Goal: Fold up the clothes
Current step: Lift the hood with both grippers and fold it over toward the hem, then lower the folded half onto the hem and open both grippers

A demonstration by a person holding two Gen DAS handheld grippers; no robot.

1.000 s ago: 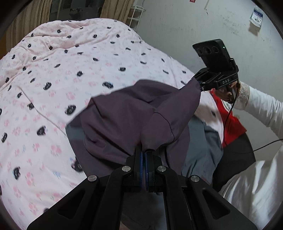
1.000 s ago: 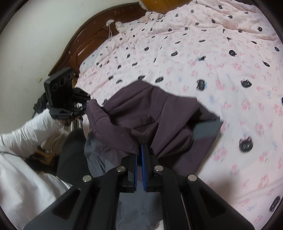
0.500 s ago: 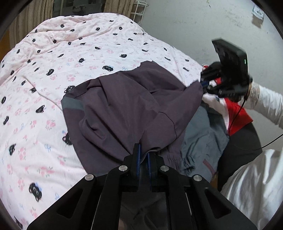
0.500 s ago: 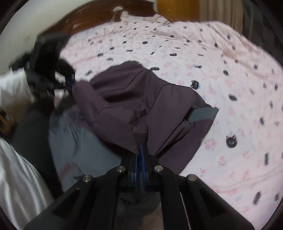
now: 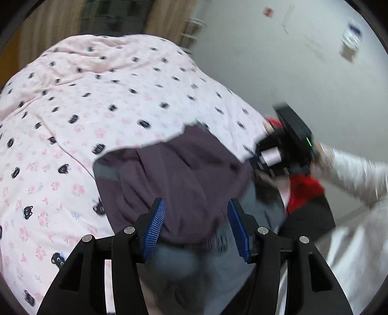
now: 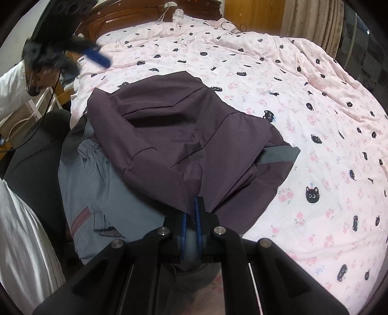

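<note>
Purple garment (image 6: pixel 184 135) lies crumpled at the bed's near edge, spread over a grey garment (image 6: pixel 97 193) that shows at its 8 o'clock side in the right wrist view. A grey band (image 6: pixel 278 155) marks the purple cloth's edge at 3 o'clock. Both rest on a pink quilt (image 6: pixel 303 101) printed with black cat faces and small flowers, which fills the view from 12 to 4 o'clock.

The right gripper (image 6: pixel 191 218) is pinched narrow on a fold of the purple garment at the pile's near hem, its blue pads pressed to the cloth from both sides.

The left gripper (image 5: pixel 196 225) stands wide, blue pads (image 5: pixel 155 227) well apart, holding nothing; the purple garment (image 5: pixel 174 179) lies beyond and between the jaws, not touched by them. This view is blurred. In it the right gripper's body sits at 3 o'clock, past the cloth, with a white sleeve (image 5: pixel 351 169) behind it and red fabric (image 5: pixel 303 191) just below it.

In the right wrist view the left gripper appears at 10 o'clock, blurred, above the quilt near a dark wooden headboard (image 6: pixel 135 14). White clothing (image 6: pixel 21 230) of the person fills the 8 o'clock edge.
</note>
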